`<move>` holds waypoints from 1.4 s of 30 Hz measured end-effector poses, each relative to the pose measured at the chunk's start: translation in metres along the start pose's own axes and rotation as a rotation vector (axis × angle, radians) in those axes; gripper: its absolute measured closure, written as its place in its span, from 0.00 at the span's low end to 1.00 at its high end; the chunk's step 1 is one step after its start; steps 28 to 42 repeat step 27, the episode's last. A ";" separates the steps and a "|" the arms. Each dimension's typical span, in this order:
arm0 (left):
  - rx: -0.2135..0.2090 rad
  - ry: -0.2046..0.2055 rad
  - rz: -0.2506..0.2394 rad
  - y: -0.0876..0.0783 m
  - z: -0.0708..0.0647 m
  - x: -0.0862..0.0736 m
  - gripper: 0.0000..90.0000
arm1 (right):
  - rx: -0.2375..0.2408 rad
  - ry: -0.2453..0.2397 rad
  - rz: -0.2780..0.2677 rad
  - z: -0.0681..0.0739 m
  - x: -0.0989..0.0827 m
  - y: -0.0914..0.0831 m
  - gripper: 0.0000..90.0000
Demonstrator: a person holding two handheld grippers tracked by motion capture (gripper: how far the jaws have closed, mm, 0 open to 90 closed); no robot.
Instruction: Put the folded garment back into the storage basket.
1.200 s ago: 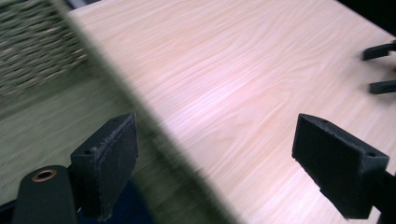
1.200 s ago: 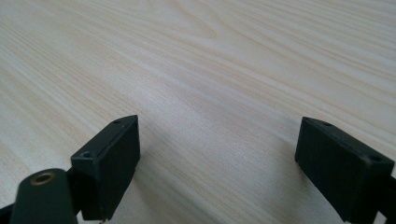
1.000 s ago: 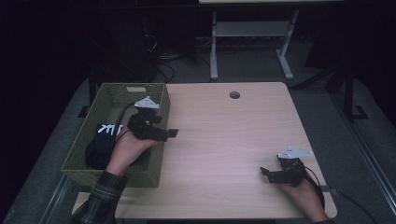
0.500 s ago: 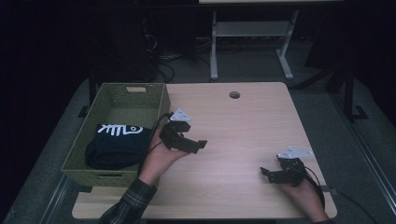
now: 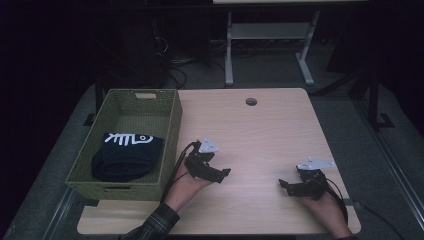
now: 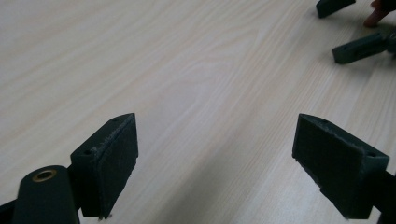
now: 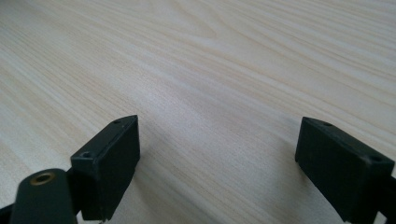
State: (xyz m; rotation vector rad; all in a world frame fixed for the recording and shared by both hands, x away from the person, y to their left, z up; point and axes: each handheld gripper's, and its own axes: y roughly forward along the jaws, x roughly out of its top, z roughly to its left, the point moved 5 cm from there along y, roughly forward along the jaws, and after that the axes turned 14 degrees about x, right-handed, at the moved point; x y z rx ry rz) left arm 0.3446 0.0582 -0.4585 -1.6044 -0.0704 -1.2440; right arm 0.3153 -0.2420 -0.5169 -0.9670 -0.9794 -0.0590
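A dark folded cloth [image 5: 127, 156] with a white fish-skeleton print, no readable words, lies in the green basket [image 5: 170, 131] on the bench [image 5: 260, 135]. The left gripper [image 5: 222, 173] and right gripper [image 5: 284, 184] rest on bare wood, jaws wide apart, empty.

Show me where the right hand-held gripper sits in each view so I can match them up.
High view: the right hand-held gripper is near the table's front right, pointing left.
Left gripper view: it is in the top right corner, farther off.
Right gripper view: it rises open from the bottom edge.
Shared landmark: the pale wood table.
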 end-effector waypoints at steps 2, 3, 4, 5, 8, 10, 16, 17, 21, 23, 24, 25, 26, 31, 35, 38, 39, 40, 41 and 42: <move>0.003 0.000 0.005 0.005 0.000 -0.005 0.16 | 0.000 0.001 0.000 0.000 0.000 0.000 0.15; 0.001 0.003 0.010 0.008 -0.001 -0.008 0.16 | 0.000 0.000 0.000 0.000 0.000 0.000 0.15; 0.002 0.009 0.017 0.012 -0.001 -0.013 0.16 | 0.000 0.000 0.000 0.000 0.000 0.000 0.15; 0.001 0.012 0.020 0.014 -0.002 -0.015 0.16 | 0.000 0.001 0.000 0.000 0.000 0.000 0.15; 0.011 0.035 0.054 0.022 -0.002 -0.025 0.16 | 0.000 0.000 0.000 0.000 0.000 0.000 0.15; 0.003 0.040 0.046 0.025 -0.003 -0.029 0.15 | -0.001 -0.004 -0.001 0.000 0.000 0.000 0.15; 0.001 0.050 0.037 0.033 -0.001 -0.039 0.14 | -0.001 -0.003 -0.001 0.000 0.000 0.000 0.15; 0.009 0.061 0.029 0.033 -0.001 -0.041 0.14 | -0.001 -0.003 -0.001 0.000 0.000 0.000 0.15; 0.018 0.090 0.003 0.034 -0.002 -0.043 0.14 | 0.000 -0.003 -0.001 0.000 0.000 0.000 0.15; 0.018 0.091 0.003 0.034 -0.002 -0.043 0.14 | -0.001 -0.003 -0.001 0.000 0.000 0.000 0.15; 0.018 0.090 0.002 0.034 -0.002 -0.043 0.14 | 0.000 -0.003 -0.001 0.000 0.000 0.000 0.15; 0.019 0.089 0.003 0.034 -0.002 -0.043 0.14 | 0.000 -0.005 -0.001 0.000 0.000 0.000 0.15; 0.020 0.089 0.003 0.034 -0.002 -0.043 0.14 | 0.000 -0.005 -0.001 0.000 0.000 0.000 0.15; 0.020 0.086 0.001 0.034 -0.002 -0.043 0.14 | 0.000 -0.004 -0.001 0.000 0.000 0.000 0.15; 0.020 0.086 0.001 0.034 -0.002 -0.043 0.14 | 0.000 -0.004 -0.001 0.000 0.000 0.000 0.15; 0.020 0.086 0.001 0.034 -0.002 -0.043 0.14 | 0.000 -0.004 -0.001 0.000 0.000 0.000 0.15; 0.020 0.086 0.001 0.034 -0.002 -0.043 0.14 | 0.000 -0.004 -0.001 0.000 0.000 0.000 0.15; 0.020 0.086 0.001 0.034 -0.002 -0.043 0.14 | 0.000 -0.004 -0.001 0.000 0.000 0.000 0.15; 0.020 0.086 0.001 0.034 -0.002 -0.043 0.14 | 0.000 -0.004 -0.001 0.000 0.000 0.000 0.15; 0.020 0.086 0.001 0.034 -0.002 -0.043 0.14 | 0.000 -0.004 -0.001 0.000 0.000 0.000 0.15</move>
